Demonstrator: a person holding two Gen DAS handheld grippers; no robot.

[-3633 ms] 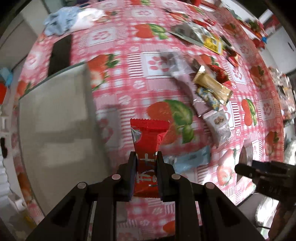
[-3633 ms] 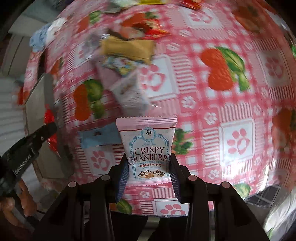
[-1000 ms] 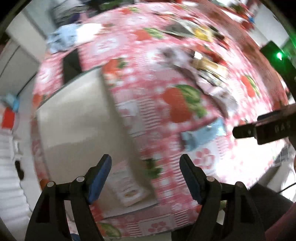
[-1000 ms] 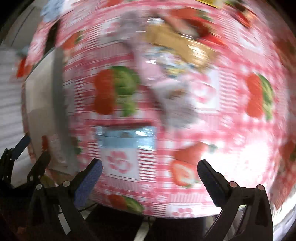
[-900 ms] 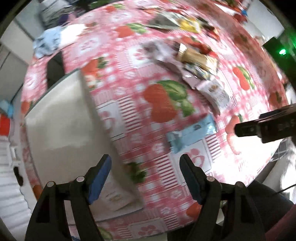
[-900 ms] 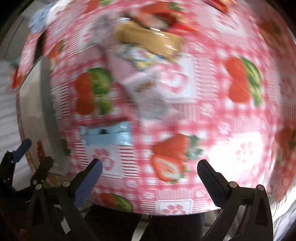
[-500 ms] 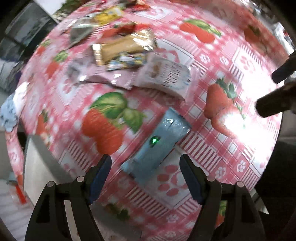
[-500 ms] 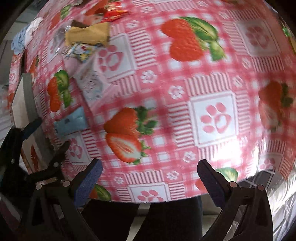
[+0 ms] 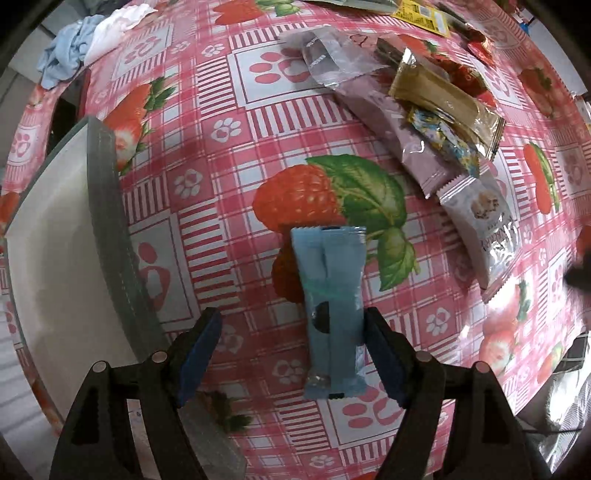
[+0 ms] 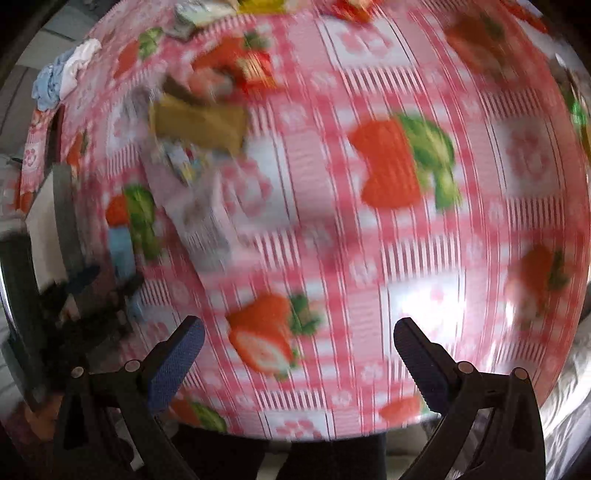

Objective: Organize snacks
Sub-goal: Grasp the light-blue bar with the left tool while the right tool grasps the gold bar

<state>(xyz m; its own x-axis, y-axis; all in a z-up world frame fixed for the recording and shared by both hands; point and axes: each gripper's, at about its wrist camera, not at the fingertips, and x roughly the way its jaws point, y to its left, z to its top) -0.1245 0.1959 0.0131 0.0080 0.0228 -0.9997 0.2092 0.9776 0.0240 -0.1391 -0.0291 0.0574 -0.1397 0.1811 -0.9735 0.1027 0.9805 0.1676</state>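
Note:
My left gripper point(image 9: 291, 345) is open over a light blue snack packet point(image 9: 330, 306) that lies flat on the strawberry tablecloth; the packet sits between the fingers, close against the right one. A grey-rimmed white bin point(image 9: 59, 251) stands to the left. A heap of snacks lies at the upper right: a gold bar point(image 9: 447, 99), a mauve packet point(image 9: 399, 136) and a white cookie packet point(image 9: 484, 225). My right gripper point(image 10: 295, 354) is open and empty above bare cloth; its view is blurred. The blue packet point(image 10: 120, 251) and the left gripper point(image 10: 99, 295) show at its left.
A blue and white cloth point(image 9: 85, 44) lies at the far left corner of the table. More wrappers, one yellow point(image 9: 421, 14), lie along the far edge. The table's near edge point(image 9: 461, 417) runs just past the left gripper's fingers.
Both grippers let go of their snacks earlier and stand open. The left gripper has swung from the bin and come down around the blue packet. The right gripper is sweeping over the table.

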